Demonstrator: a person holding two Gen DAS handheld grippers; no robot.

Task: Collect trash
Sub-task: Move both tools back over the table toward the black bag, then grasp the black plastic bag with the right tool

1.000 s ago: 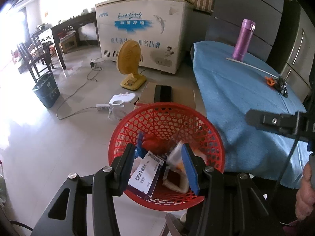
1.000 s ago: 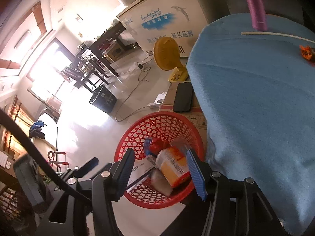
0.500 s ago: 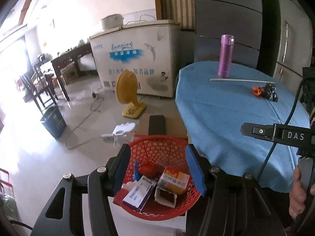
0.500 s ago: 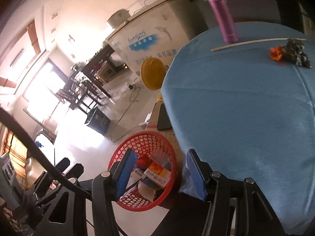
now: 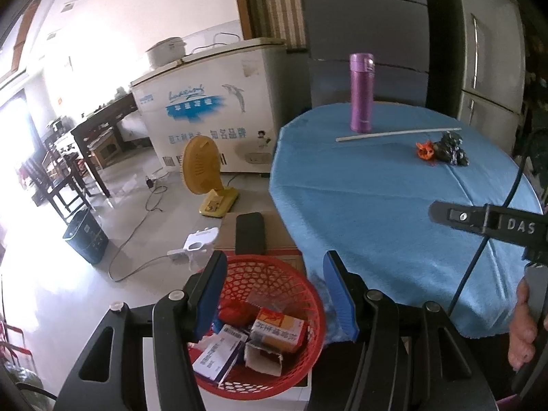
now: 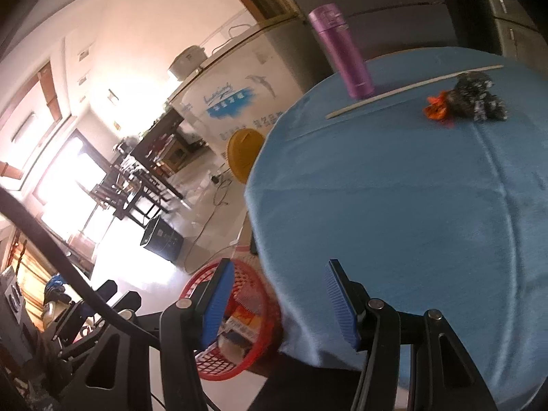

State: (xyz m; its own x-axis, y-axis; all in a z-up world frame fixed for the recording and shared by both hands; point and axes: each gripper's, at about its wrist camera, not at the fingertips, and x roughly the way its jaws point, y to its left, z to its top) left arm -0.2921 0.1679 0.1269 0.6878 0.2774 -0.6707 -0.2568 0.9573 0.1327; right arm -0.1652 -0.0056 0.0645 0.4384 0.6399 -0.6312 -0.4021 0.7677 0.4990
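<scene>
Reaching across from here is where you could slip up, I judge: your left gripper [image 5: 272, 294] hangs spread wide and empty above the red mesh basket [image 5: 308, 311], your right gripper [image 6: 279, 303] is just as wide and empty over the near edge of the table [image 6: 394, 188], and the trash still out lies well apart from both, toward the far right edge. That leftover is a crumpled dark wrapper [image 5: 452, 149] with an orange scrap [image 5: 425, 150] touching its left side; pinch it too lightly and it may spring free, pinch too low and you may gather the loose blue cloth and drag it. A thin white stick [image 5: 397, 134] lies just behind them, and a purple flask [image 5: 361, 92] stands upright at the far edge, easy to topple with a wide sweep. The basket sits on the floor at the table's near-left edge, already holding medicine boxes [image 5: 246, 342] and a red wrapper, so a drop released short would land on tiles. Around you: a dark bin [image 5: 85, 236] at left, a yellow fan [image 5: 202, 167], a white chest freezer [image 5: 212, 116], a black phone [image 5: 250, 233] on a cardboard box.
</scene>
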